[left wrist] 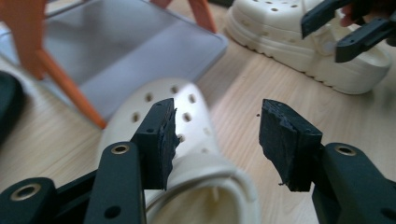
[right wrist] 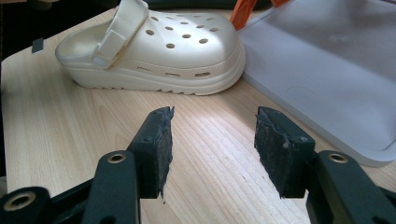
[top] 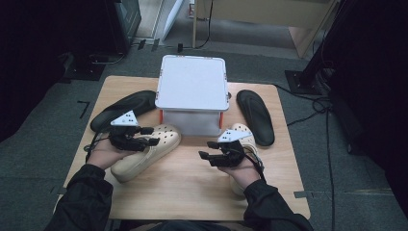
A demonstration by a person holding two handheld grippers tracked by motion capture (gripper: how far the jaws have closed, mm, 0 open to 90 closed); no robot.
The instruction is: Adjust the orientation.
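Both claws stand wide and empty: the left claw (top: 150, 136) hovers over the left clog (top: 144, 154); next, I think, it closes on the rim.

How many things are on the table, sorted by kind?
Cream clogs: 2, one by the left gripper at, one under the right gripper at
Black insoles: 2, at and
Grey lidded box: 1
Total: 5

Clogs (top: 146, 154) before box (top: 192, 89)
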